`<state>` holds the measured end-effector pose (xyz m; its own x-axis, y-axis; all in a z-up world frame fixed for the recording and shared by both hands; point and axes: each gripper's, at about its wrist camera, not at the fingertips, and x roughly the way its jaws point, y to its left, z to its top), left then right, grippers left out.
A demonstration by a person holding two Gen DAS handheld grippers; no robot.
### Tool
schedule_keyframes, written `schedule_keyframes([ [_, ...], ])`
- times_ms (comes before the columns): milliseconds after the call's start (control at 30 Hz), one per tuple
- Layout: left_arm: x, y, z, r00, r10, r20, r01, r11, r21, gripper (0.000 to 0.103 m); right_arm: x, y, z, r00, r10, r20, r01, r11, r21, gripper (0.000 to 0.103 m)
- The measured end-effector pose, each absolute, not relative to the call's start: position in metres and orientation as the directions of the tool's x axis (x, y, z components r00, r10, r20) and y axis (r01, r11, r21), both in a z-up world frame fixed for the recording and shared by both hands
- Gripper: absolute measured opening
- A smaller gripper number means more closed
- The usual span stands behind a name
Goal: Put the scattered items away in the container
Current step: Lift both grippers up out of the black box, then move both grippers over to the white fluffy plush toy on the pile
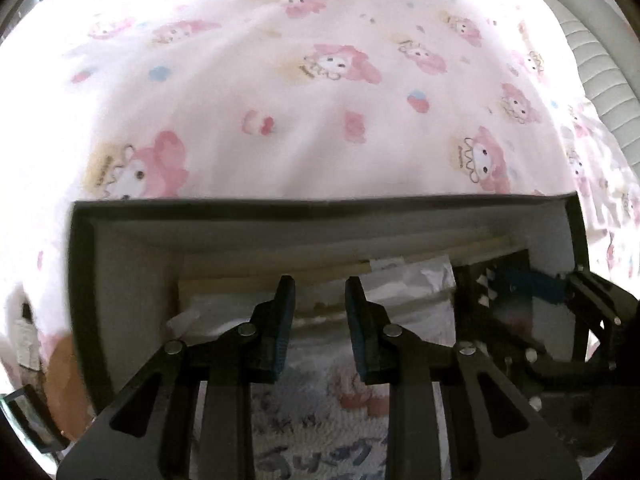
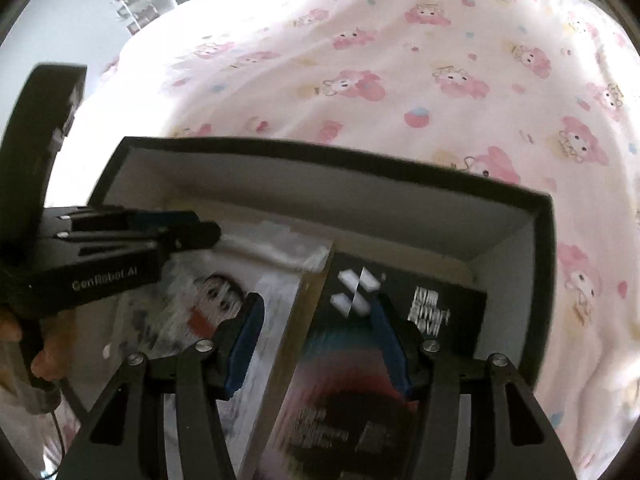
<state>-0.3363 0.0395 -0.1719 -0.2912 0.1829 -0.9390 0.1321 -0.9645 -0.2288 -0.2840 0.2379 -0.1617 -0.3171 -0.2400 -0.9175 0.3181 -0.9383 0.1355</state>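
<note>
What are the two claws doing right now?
Left gripper: open, empty.
Right gripper: open around the black box; grip cannot be told.

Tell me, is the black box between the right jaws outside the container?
No, the black box lies inside the container, beside a white printed packet on its floor.
</note>
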Motion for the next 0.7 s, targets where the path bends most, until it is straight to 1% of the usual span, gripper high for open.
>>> schedule_keyframes([
  [67,-0.332,0.037,-0.178,-0.263,0.214,-0.941,0.127,-0.959,-0.254,0.024,-0.294,0.236,-0.164,-0.327,-0.214,-0.921,0.318,-0.942,0.106,0.052],
  [133,-0.304,0.039,-0.173,-0.270,0.234,-0.934,0.095,-0.959,-0.267,0.024,-0.303,0.238,-0.171,-0.295,-0.208,-0.932,0.310,-0.944,0.112,0.052],
  [233,-0.308,0.050,-0.173,-0.290,0.262,-0.921,0.075,-0.953,-0.295,0.024,-0.298,0.238,-0.171,-0.281,-0.210,-0.936,0.333,-0.937,0.110,0.052],
  [333,-0.302,0.048,-0.165,-0.295,0.339,-0.893,0.052,-0.928,-0.369,0.024,-0.285,0.240,-0.171,-0.191,-0.324,-0.927,0.359,-0.902,0.241,0.052],
  [467,-0.296,0.053,-0.156,-0.335,0.324,-0.885,0.049,-0.932,-0.359,0.024,-0.269,0.245,-0.165,-0.175,-0.349,-0.920,0.359,-0.893,0.270,0.052],
  [533,-0.278,0.048,-0.146,-0.353,0.335,-0.874,0.047,-0.926,-0.374,0.024,-0.258,0.250,-0.159,-0.209,-0.344,-0.916,0.347,-0.901,0.259,0.052],
  [633,-0.261,0.052,-0.139,-0.368,0.334,-0.868,0.049,-0.925,-0.377,0.024,-0.239,0.250,-0.143,-0.275,-0.294,-0.915,0.356,-0.916,0.187,0.052],
  [700,-0.240,0.054,-0.125,-0.383,0.361,-0.850,0.034,-0.914,-0.404,0.024,-0.227,0.246,-0.130,-0.290,-0.285,-0.914,0.366,-0.915,0.169,0.052],
])
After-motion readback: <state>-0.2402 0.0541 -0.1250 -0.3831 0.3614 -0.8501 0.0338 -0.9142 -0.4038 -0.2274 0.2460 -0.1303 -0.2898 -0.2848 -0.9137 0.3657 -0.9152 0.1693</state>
